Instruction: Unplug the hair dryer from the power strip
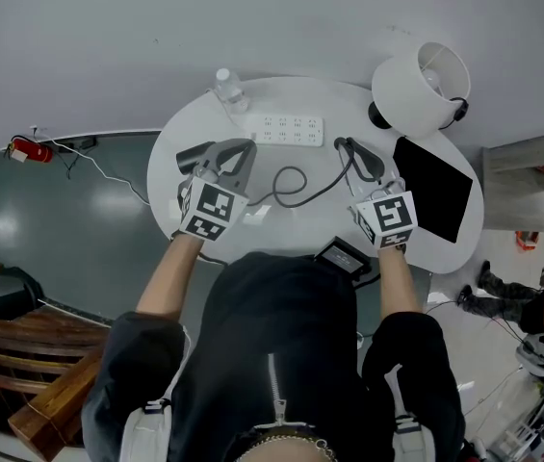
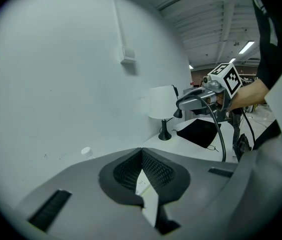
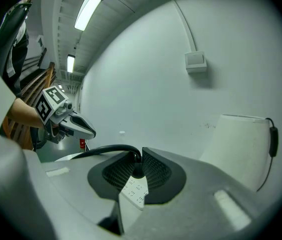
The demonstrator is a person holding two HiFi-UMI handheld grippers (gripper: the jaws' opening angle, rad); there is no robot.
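While left gripper [image 1: 242, 148] stays-free: jaws pressed together, empty. Right gripper [image 1: 347, 146] pinches black corded plug [image 3: 138, 170], just off one end of long white plastic power strip [image 1: 289, 130].

The room is bright and even. Light comes from long ceiling tubes [image 3: 88, 9], and 1 more glows far behind in the left gripper view. Shadows on the white table [image 1: 349, 109] are weak and soft. The power strip [image 1: 289, 129] almost melts into this white. All 3 pictures bend strongly at the edges; the 2 gripper views have black round borders.
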